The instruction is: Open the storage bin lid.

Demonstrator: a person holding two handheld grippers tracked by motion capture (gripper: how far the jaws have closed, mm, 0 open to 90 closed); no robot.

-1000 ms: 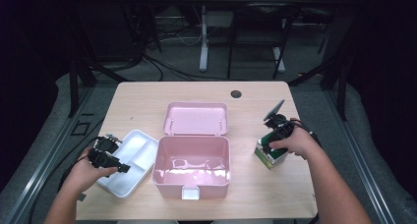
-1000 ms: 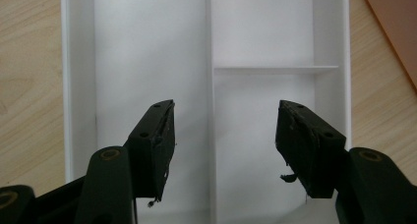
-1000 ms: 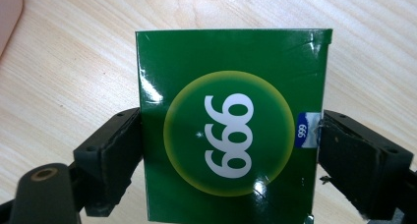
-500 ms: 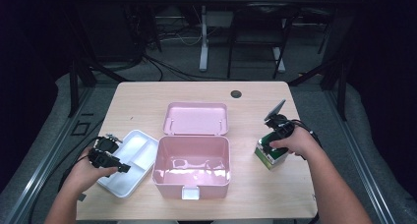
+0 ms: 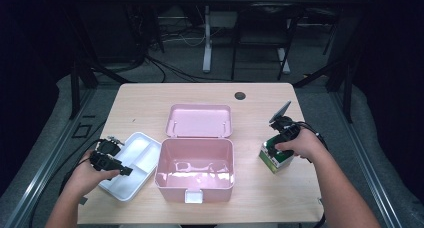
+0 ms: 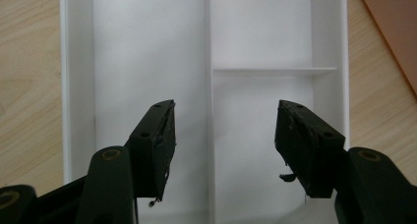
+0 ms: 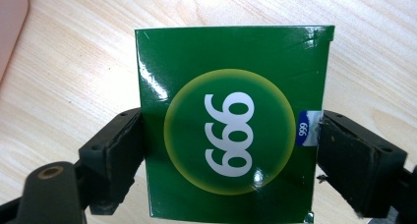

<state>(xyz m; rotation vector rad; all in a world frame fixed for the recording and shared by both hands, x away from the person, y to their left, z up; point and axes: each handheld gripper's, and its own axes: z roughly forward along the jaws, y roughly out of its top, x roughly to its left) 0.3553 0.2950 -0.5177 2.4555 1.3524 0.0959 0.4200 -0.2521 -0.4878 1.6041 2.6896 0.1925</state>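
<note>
- Here, a light wooden table (image 5: 150, 100) is being viewed from above, with a person's forearms coming in from the bottom edge.
- A pink box (image 5: 195, 170) is being kept open at the middle of the table, its lid (image 5: 200, 120) lying flat behind it, away from the person.
- A white divided tray (image 5: 137, 160) is being shown just left of the pink box, close beside its wall; whether the two touch cannot be told.
- The left gripper (image 6: 223, 138) is being held over the near end of the tray, by the person's left hand (image 5: 87, 175).
- In the left gripper view its jaws are being held wide apart, with nothing between them; beneath them the tray's long compartment and two shorter compartments are being seen, all bare.
- A green carton (image 7: 231, 121) is being clasped by the right gripper (image 7: 223, 165) at the right side of the table, well apart from the pink box.
- In the right gripper view the jaws are being pressed against the carton's two opposite sides, and a yellow-ringed circle with white digits is being seen on the face towards the camera.
- From above, the carton (image 5: 275, 158) is being seen standing on the tabletop, partly covered by the person's right hand (image 5: 300, 145).
- A small dark round hole (image 5: 240, 95) is being shown near the table's far edge.
</note>
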